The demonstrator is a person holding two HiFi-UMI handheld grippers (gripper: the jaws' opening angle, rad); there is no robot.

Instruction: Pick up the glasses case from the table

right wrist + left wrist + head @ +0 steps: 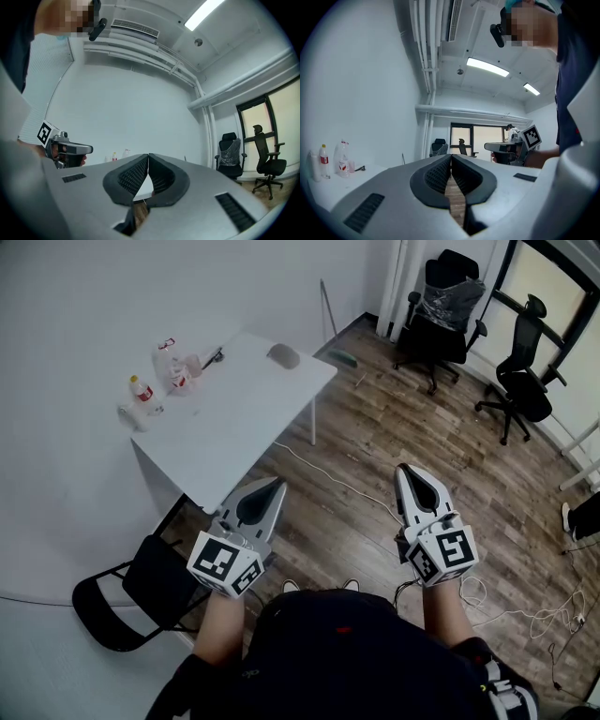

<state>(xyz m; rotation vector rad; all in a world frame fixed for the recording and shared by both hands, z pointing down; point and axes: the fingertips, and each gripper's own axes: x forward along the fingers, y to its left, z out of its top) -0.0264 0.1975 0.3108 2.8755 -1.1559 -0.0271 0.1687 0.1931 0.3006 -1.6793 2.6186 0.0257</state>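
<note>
Head view: the left gripper (272,487) and right gripper (409,474) are both pinched together on nothing, short of the table's (234,427) near corner. The glasses case (283,355) lies well beyond them by the far right corner. Its long axis seems to run along the far edge, and the left gripper is nearer.

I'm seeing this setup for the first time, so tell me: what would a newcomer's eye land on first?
The left hand-held gripper and the right hand-held gripper dominate the foreground of the head view, both shut and empty. Beyond them a white table stands by the wall, the grey glasses case lying alone near its far end and bottles clustered at its left edge.
</note>
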